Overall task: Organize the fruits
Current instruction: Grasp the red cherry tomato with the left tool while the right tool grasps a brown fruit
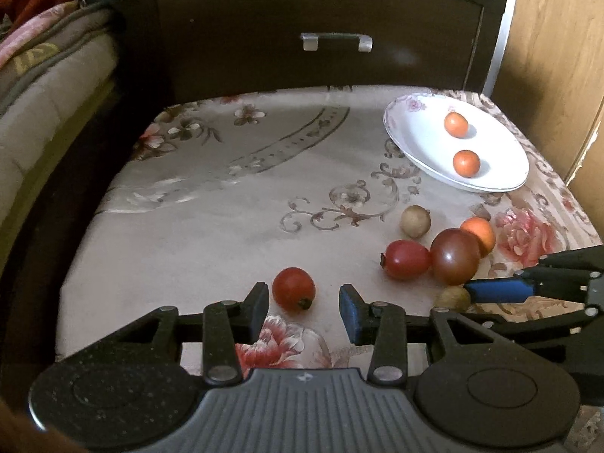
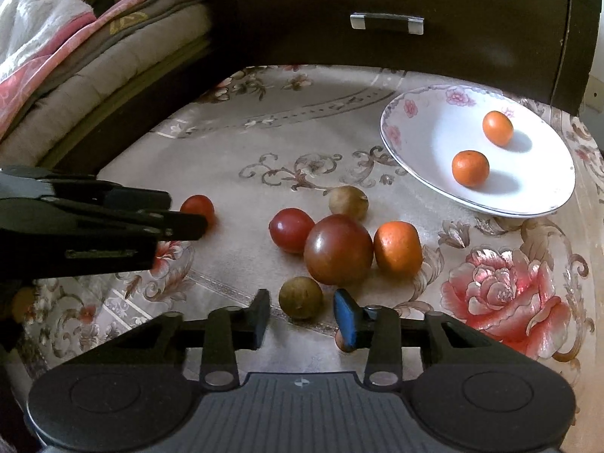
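Two oranges: on plate (image 2: 415, 128), well apart.
left gripper (image 1: 304, 302): spread around red tomato (image 1: 293, 287).
right gripper (image 2: 302, 311): spread around brown fruit (image 2: 300, 297), partly hidden in left view.

The right gripper (image 2: 302, 315) stands open around a brown-green fruit (image 2: 300, 297) near the table's (image 2: 211, 173) front edge, while two small oranges (image 2: 470, 168) sit on the white plate (image 2: 426, 139) toward its far right corner
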Motion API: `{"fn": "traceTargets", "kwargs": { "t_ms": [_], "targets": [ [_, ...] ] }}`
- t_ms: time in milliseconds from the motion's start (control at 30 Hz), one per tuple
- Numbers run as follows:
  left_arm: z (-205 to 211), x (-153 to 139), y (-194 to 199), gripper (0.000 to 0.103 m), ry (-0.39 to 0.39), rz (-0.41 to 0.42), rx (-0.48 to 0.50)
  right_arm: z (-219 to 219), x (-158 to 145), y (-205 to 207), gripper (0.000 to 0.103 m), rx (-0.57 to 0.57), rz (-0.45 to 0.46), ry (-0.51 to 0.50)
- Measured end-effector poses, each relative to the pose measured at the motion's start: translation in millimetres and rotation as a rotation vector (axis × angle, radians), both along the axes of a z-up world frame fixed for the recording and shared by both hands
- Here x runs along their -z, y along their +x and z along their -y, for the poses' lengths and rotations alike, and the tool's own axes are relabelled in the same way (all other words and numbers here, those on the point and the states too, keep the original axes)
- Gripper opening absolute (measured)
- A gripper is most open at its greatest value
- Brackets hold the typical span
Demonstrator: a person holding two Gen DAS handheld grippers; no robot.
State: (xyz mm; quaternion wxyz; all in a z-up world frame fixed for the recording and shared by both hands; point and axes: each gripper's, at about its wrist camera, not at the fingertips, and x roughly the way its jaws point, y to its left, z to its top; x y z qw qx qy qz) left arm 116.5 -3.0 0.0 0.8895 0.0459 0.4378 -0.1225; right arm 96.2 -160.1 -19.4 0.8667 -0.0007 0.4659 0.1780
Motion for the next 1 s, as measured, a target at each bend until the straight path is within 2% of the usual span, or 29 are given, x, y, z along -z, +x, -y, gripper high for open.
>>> {"fn": "traceTargets", "kwargs": {
  "t_ms": [67, 100, 167, 267, 433, 533, 667, 900, 1000],
  "targets": [
    [2, 6, 3, 0.049, 0.006, -0.009, 0.005, 2, 0, 0, 0.027, 0.003, -0.001, 0.002],
    [3, 9, 5, 0.049, 0.015, -0.010, 0.002, 3, 0, 1, 0.021, 0.005, -0.005, 0.009],
    [2, 13, 8, 0.049, 0.032, -0.011, -0.010, 6, 0, 2, 0.019, 0.008, -0.018, 0.030],
    [-4, 18, 14, 0.049, 0.017, -0.021, -0.044, 6, 0, 2, 0.019, 0.004, -0.017, 0.027],
    [-3, 20, 16, 0.047, 0.022, -0.007, -0.047, 10, -2, 2, 0.019, 0.005, -0.024, 0.034],
    [2, 19, 15, 0.041, 0.030, -0.013, -0.023, 12, -3, 0, 0.019, 0.004, -0.027, 0.034],
    [11, 16, 8, 0.041, 0.073, -0.002, 0.029, 14, -6, -1, 0.019, 0.001, -0.021, 0.027],
    [7, 4, -2, 0.037, 0.013, -0.018, 0.038, 15, -12, -7, 0.019, -0.018, -0.009, 0.022],
    [10, 5, -5, 0.037, 0.035, -0.014, 0.050, 12, -12, -10, 0.019, -0.026, -0.010, 0.015]
  ]
}}
